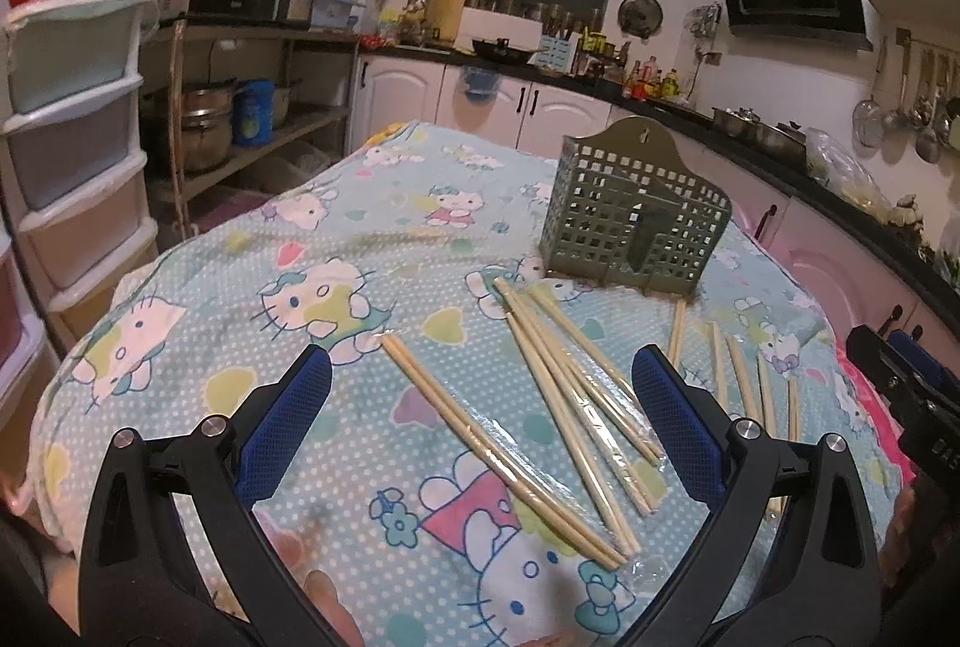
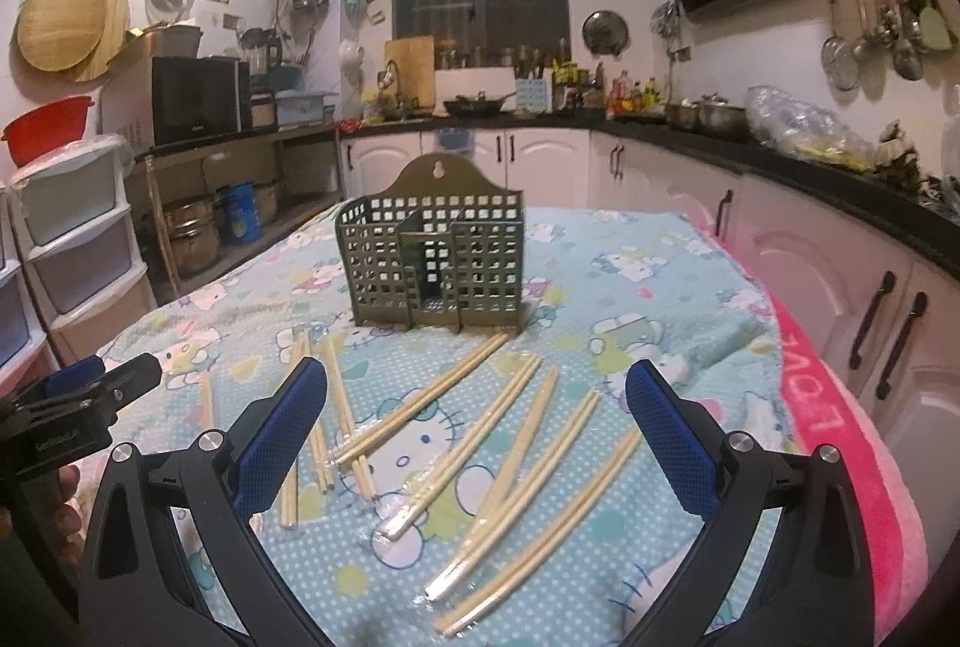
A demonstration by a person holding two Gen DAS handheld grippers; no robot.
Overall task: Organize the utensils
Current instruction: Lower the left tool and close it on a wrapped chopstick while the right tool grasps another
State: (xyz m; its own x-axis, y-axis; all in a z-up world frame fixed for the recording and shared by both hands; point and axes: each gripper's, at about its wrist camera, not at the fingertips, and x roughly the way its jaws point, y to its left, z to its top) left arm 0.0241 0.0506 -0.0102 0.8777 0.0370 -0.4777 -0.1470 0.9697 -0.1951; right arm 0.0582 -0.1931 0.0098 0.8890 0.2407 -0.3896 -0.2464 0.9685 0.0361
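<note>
Your left gripper [image 1: 480, 389] hangs above the near part of the table with its blue-padded jaws spread wide and nothing between them; in the right wrist view it [image 2: 90, 395] shows at the far left edge, low over the cloth. Under it, on the cartoon-cat tablecloth [image 1: 240, 287], a pair of chopsticks [image 1: 498, 446] lies side by side, running from upper left toward you, and just right of that a looser bundle of chopsticks [image 1: 576, 395] fans out, its far tips close to the holder. The green perforated utensil holder [image 1: 630, 221] stands upright toward the far middle of the table, apart from both grippers, and no chopsticks can be seen in its compartments. Further right, more chopsticks [image 2: 528, 443] lie scattered at slants across the cloth, some in clear plastic wrap. Your right gripper [image 2: 477, 401] hovers over these with its jaws also wide apart and gripping nothing. A pink towel [image 2: 840, 455] covers the table's right edge.
</note>
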